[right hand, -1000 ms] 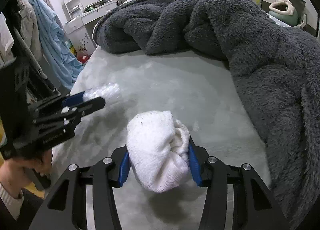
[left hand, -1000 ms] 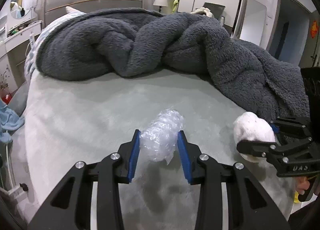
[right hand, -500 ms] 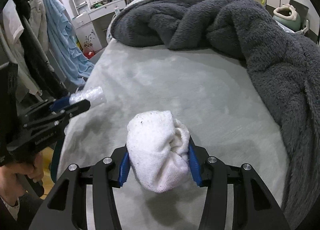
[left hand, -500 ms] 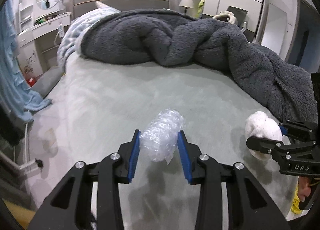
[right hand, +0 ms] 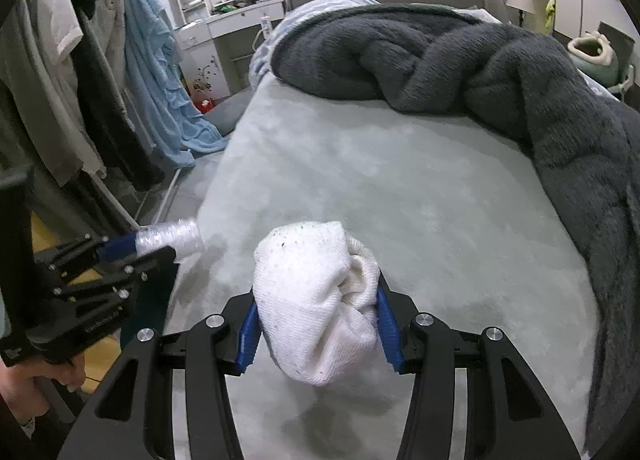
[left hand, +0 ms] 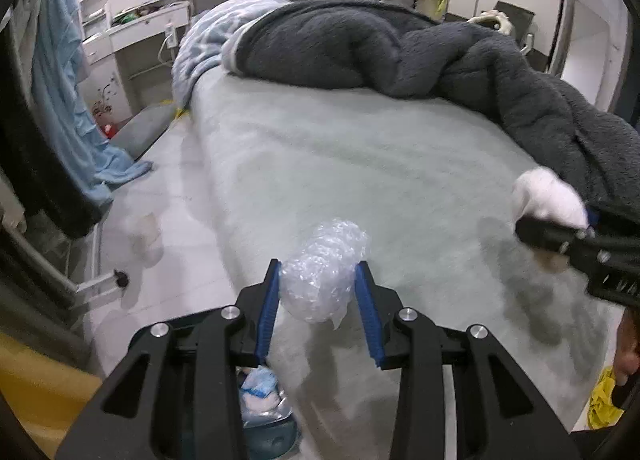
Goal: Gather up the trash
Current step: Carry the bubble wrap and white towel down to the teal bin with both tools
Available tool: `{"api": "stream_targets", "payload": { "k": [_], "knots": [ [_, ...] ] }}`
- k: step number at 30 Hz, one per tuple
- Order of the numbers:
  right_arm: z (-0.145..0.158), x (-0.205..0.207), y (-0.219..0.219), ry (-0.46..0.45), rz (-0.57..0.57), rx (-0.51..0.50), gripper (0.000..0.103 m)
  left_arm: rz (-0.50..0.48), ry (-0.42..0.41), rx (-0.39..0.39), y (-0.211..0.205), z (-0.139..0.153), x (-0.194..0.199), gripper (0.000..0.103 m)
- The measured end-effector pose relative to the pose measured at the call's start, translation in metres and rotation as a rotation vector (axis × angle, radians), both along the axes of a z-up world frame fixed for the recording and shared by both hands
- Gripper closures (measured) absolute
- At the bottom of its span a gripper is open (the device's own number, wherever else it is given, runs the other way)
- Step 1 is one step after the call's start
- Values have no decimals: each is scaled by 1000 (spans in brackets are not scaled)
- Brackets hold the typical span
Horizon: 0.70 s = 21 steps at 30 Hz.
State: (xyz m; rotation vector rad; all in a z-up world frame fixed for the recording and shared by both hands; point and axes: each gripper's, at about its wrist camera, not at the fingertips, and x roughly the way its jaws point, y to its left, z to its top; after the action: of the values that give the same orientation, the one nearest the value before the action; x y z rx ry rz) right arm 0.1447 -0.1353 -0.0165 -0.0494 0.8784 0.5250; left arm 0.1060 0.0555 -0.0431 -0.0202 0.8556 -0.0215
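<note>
In the left wrist view, the left tongs (left hand: pixel 318 302) pinch a wad of bubble wrap (left hand: pixel 322 272) above the bed's (left hand: pixel 360 163) near edge (a bin (left hand: pixel 264 420) shows below). In the right wrist view, the right tongs (right hand: pixel 318 326) clamp a white cloth (right hand: pixel 316 300) over the grey sheet, near the dark blanket (right hand: pixel 520 91).

A pale grey bed (right hand: pixel 400 187) carries a rumpled dark fleece blanket (right hand: pixel 500 71).
</note>
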Motion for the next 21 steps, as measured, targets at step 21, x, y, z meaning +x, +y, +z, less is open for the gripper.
{"api": "stream_targets", "payload": {
  "k": [21],
  "knots": [
    [1, -14, 112, -6, 175, 26, 53, 200, 201, -24, 110, -51, -25, 63]
  ]
}}
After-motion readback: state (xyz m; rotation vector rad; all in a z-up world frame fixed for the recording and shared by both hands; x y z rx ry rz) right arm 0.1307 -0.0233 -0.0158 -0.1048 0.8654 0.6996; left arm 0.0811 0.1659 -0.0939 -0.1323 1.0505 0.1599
